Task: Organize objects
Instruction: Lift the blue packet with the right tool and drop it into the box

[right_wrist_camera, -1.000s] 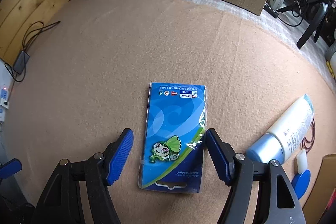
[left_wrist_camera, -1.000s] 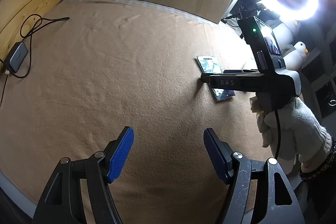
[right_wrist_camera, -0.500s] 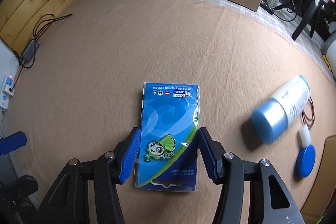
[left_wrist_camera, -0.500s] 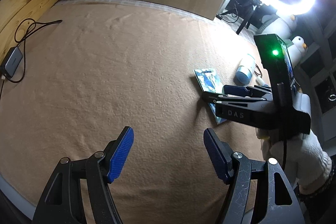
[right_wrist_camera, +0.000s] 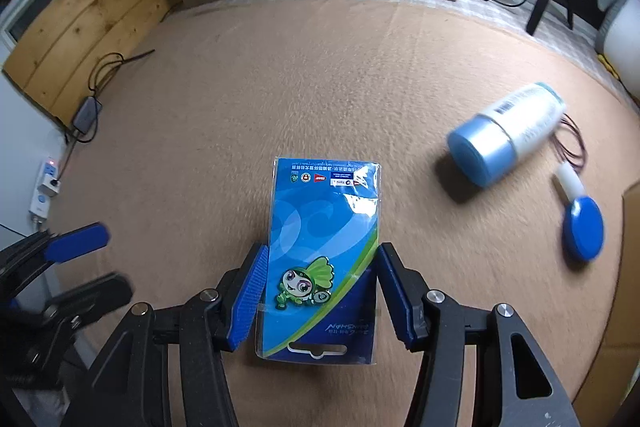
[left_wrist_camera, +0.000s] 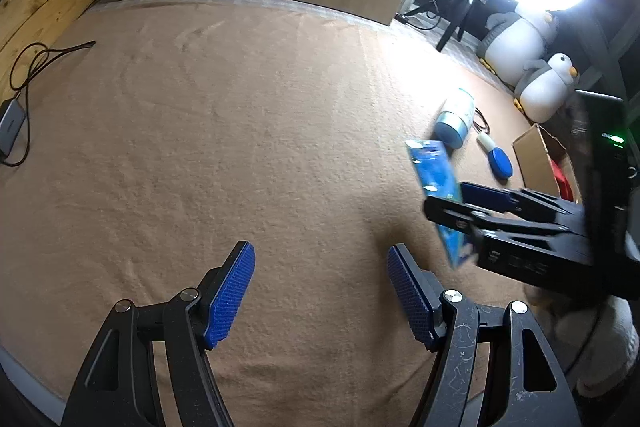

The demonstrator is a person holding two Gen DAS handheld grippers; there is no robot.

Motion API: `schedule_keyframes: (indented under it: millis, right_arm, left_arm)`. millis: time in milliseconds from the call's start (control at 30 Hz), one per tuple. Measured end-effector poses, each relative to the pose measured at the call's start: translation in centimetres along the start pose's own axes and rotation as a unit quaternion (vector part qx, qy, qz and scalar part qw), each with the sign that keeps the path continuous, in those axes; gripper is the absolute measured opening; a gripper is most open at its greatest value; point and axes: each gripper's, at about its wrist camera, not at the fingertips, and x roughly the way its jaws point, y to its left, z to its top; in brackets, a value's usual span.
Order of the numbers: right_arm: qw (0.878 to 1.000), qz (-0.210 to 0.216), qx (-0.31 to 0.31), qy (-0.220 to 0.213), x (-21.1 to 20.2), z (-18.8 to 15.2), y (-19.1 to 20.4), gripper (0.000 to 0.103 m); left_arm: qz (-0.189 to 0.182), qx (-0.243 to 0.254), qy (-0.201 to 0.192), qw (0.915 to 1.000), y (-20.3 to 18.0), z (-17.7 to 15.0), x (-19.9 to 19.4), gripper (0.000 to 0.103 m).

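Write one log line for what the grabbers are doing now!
right gripper: shut on blue card pack | left gripper: open, nothing between | bottle: lying on cloth

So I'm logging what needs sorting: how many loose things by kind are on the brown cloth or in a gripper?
Blue card pack: 1
Blue-capped bottle: 1
Small blue-and-white item: 1
Thin red cord: 1
Total: 4

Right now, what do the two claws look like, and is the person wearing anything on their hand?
Both claws, the left claw and the right claw, have black angular arms with silver rivets and flat, ribbed blue pads. The right one's body carries a small green light. The person's hand below it wears a white knitted glove.
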Motion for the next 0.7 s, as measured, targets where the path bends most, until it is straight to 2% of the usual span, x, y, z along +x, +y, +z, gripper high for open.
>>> schedule_keyframes:
  millis: [267, 500, 700]
  right_arm:
    - [0.998, -0.012, 0.031, -0.051, -6.8, -2.4, -3.2, 0.051]
    - [0.989, -0.061, 0.101, -0.085, -12.3, -5.5, -10.1, 0.051]
    - [0.976, -0.109, 0.159, -0.105, -15.6, -8.1, -16.1, 0.051]
  left_arm:
    - [-0.019, 0.028, 0.005, 0.9994, -3.6, 0.8, 1.2, 0.072]
    - [-0.037, 0.059, 0.011, 0.9975, -7.8, 1.4, 2.5, 0.072]
    - [-0.05, 0.082, 0.018, 0.9952, -11.3, 1.9, 3.8, 0.072]
